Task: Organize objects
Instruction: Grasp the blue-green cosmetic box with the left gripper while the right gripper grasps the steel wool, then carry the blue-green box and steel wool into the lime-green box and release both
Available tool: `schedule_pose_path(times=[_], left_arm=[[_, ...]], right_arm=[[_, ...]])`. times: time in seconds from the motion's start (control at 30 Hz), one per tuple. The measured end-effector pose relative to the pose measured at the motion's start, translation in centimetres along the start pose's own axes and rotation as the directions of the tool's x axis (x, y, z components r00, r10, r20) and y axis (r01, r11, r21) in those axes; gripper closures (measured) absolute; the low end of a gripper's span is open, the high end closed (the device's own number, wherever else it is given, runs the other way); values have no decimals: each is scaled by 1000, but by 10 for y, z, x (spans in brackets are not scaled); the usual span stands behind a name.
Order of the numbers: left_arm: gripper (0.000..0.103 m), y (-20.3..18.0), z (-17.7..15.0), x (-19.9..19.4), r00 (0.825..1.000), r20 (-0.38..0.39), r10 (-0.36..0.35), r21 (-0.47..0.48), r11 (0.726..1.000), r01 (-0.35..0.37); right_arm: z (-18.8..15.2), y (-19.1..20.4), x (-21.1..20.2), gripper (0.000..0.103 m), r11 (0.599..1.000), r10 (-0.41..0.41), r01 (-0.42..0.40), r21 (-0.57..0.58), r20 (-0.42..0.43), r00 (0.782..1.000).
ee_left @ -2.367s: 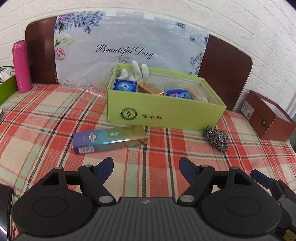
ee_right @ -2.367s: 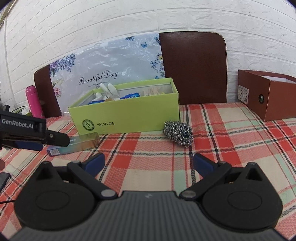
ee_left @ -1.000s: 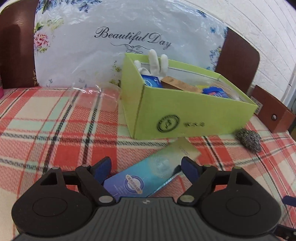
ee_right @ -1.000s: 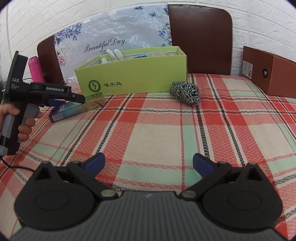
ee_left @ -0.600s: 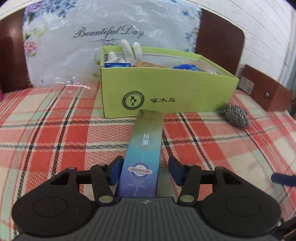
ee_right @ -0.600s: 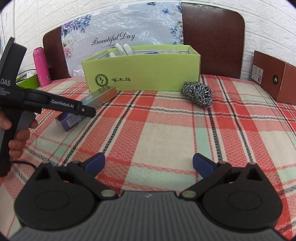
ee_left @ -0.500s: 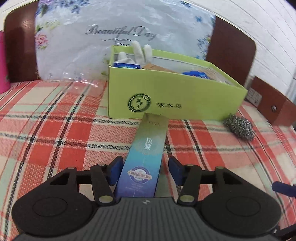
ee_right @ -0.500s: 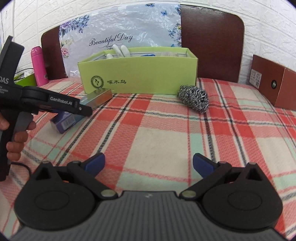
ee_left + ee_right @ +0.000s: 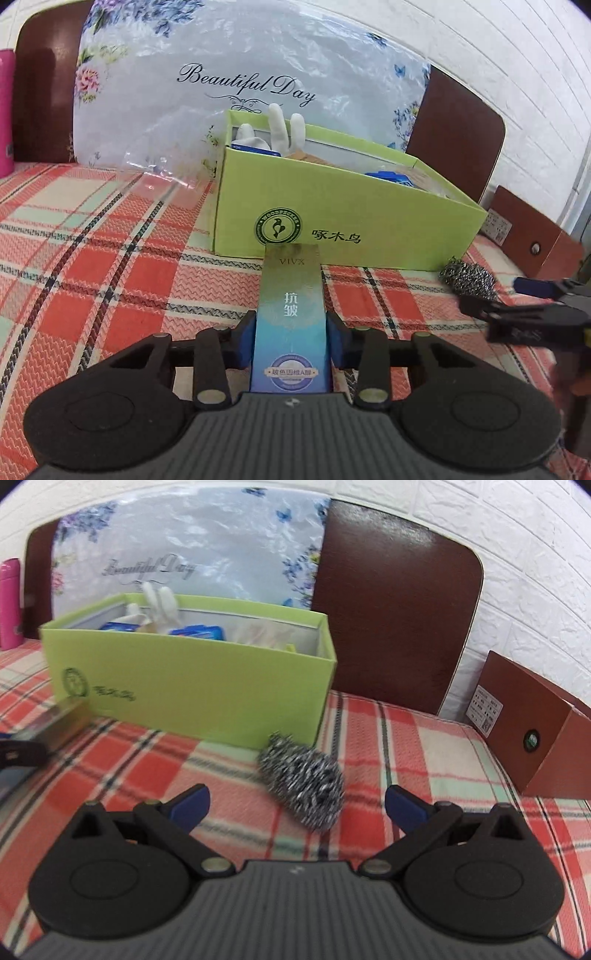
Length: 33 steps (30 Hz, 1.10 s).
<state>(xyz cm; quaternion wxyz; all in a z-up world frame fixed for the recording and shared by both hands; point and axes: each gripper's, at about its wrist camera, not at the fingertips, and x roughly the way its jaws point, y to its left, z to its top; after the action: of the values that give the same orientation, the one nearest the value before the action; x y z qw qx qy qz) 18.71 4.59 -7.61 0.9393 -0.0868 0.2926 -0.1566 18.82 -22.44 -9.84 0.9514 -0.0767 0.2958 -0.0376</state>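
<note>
My left gripper [image 9: 291, 341] is shut on a long blue-to-gold carton [image 9: 291, 295], its far end pointing at the green box [image 9: 388, 229]. The green box holds a white glove [image 9: 275, 131], blue packs and other items. My right gripper [image 9: 295, 803] is open, its jaws wide apart just short of a steel wool scrubber [image 9: 301, 784] lying on the plaid cloth by the green box's right corner [image 9: 207, 690]. The scrubber also shows in the left wrist view [image 9: 467, 278], with the right gripper's fingers [image 9: 532, 291] beside it. The carton's end shows in the right wrist view [image 9: 55, 720].
A brown box [image 9: 532, 738] stands at the right by the white brick wall. A floral plastic sheet [image 9: 221, 81] leans on brown chair backs [image 9: 391, 627] behind the green box. A pink bottle [image 9: 9, 605] stands at the far left. Plaid cloth [image 9: 92, 266] covers the table.
My left gripper has closed tight on the carton. My right gripper has moved forward to the steel wool scrubber, which now lies close between its open jaws.
</note>
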Motion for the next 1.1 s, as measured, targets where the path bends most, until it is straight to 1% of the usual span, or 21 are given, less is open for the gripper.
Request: schedule_pose_path(times=[0.03,0.07,0.13,0.17,0.2,0.27,0.33,0.4,0.47,0.5,0.53,0.67,0.8,0.87,0.97,1.1], left_arm=[[62,0,0,0,1000,-1,6,-1,1000,-6],[62,0,0,0,1000,0,10,1,1000,-10],[62,-2,-1,-1,1000,2,8,12,1000,-8],[62,-4,-2,-1,1000,0,8,18,1000,-8],[62,-5,-2,-1,1000,0,8,24,1000,-8],[62,-6,-4,-1,1000,2,11,36,999,-11],[58,-8,-5,-2,1000,5,16,50,999,-16],[55,-11,-7,-2,1000,9,22,67,997,-22],[56,-14,-8,-2,999,11,32,87,996,-33],[61,-14,-9,-3,999,14,32,89,995,-33],[62,-14,-10,-4,1000,15,26,86,996,-27],[62,-16,-11,-7,1000,19,-10,81,997,9],[62,-23,-17,-17,999,31,-45,85,996,42],[62,-26,-20,-27,998,27,-55,61,997,54],[62,-28,-25,-54,995,41,-88,37,996,87],[62,-25,-22,-85,994,66,-83,-8,996,84]], right_arm=[[3,-2,9,1,1000,-1,2,18,-11,1000],[6,-4,17,4,999,0,0,34,-20,1000],[8,-4,28,24,998,8,-3,70,-66,998],[7,-4,27,42,993,32,-24,112,-71,997],[5,-3,22,55,989,45,-35,142,-69,997],[-3,9,8,60,992,57,-49,115,-70,996],[-15,24,-10,62,996,69,-65,65,-61,996],[-28,35,-31,62,994,98,-95,59,-47,994],[-40,44,-51,63,991,122,-120,63,-34,992],[-45,48,-61,63,990,129,-127,64,-30,991],[-50,51,-70,63,988,138,-135,69,-28,990],[-66,58,-105,63,980,172,-169,101,-28,985],[-80,59,-128,63,976,189,-184,117,-38,981],[-82,59,-137,63,973,202,-196,118,-38,979],[-81,59,-145,64,969,222,-219,111,-18,975],[-73,58,-151,64,961,250,-251,113,28,968]])
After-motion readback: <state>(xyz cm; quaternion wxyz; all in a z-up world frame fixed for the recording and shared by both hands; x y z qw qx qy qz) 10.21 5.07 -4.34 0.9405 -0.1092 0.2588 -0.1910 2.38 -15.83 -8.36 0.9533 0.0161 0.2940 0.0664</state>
